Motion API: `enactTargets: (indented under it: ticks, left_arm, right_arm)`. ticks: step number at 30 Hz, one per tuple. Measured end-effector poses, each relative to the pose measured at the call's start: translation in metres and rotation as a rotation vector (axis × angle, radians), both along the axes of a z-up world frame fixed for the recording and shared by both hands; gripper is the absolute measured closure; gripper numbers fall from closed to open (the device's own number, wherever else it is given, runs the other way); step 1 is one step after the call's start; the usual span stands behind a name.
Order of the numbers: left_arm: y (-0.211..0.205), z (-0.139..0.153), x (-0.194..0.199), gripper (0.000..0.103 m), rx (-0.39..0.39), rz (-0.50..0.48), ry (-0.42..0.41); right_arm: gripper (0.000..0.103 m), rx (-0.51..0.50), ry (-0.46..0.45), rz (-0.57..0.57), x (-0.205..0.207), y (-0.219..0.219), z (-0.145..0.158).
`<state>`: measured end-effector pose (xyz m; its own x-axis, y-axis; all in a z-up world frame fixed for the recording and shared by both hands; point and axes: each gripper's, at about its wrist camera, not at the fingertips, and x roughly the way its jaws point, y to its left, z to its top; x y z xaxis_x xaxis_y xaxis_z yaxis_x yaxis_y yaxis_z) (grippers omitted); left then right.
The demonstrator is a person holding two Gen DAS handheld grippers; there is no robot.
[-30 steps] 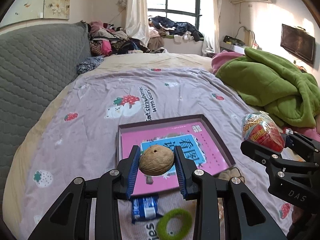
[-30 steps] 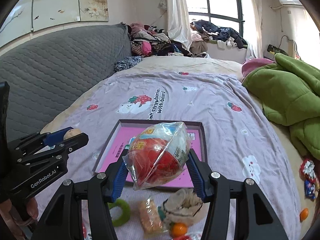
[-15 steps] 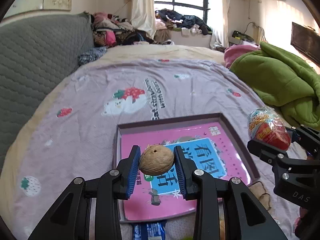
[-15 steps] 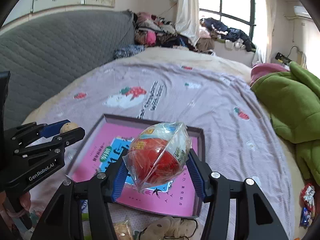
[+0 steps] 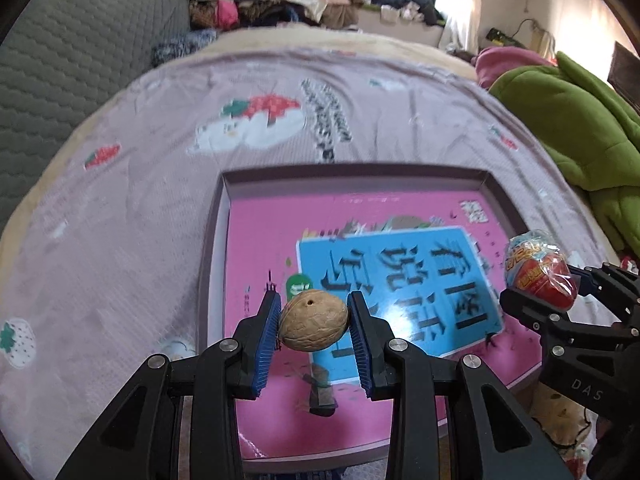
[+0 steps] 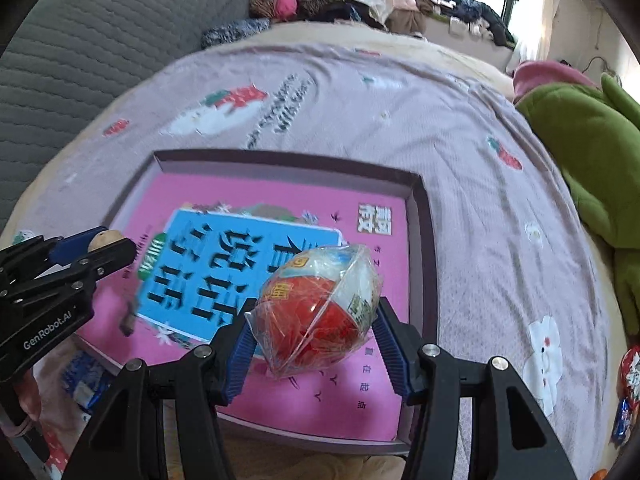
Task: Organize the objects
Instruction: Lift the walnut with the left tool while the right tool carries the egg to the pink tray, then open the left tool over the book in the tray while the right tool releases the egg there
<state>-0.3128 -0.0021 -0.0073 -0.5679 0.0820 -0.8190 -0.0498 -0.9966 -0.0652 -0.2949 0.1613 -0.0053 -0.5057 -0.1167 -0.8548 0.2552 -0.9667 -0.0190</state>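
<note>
My left gripper point(image 5: 313, 322) is shut on a brown walnut point(image 5: 313, 320) and holds it above the near left part of a shallow pink box point(image 5: 224, 216) lying on the bed. My right gripper point(image 6: 316, 322) is shut on a red and white wrapped egg snack point(image 6: 316, 312) above the box's near right part point(image 6: 420, 216). The right gripper with the egg also shows at the right of the left wrist view point(image 5: 538, 276). The left gripper with the walnut shows at the left of the right wrist view point(image 6: 96, 244).
The bed has a lilac strawberry-print sheet point(image 5: 160, 200). A green blanket point(image 5: 568, 120) is heaped on the right, a grey headboard point(image 5: 60, 60) on the left. Small snack packets point(image 6: 628, 392) lie at the bed's near right edge, and a blue packet point(image 6: 86, 384) lies before the box.
Both grippers have moved forward and down over the pink box, still holding the walnut and the egg snack. The box looks larger and closer.
</note>
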Motion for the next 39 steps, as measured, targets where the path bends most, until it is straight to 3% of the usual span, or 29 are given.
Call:
enactTargets:
  ticks: [19,21,25,39]
  left_arm:
    - [0.007,-0.021,-0.004,0.067,-0.042,-0.018,-0.091]
    - [0.009,-0.020,-0.003,0.064,-0.043,-0.025,-0.094]
    - [0.010,-0.019,-0.001,0.049,-0.045,-0.037,-0.104]
    - [0.003,-0.009,0.012,0.042,-0.029,-0.036,-0.109]
  right_arm:
    - [0.046,0.045,-0.109,-0.040,-0.013,-0.002,-0.024]
    - [0.046,0.049,-0.110,-0.044,-0.013,-0.001,-0.024]
    - [0.046,0.022,-0.127,-0.050,-0.013,0.002,-0.022]
    - [0.043,0.024,-0.075,-0.049,-0.005,0.001,-0.001]
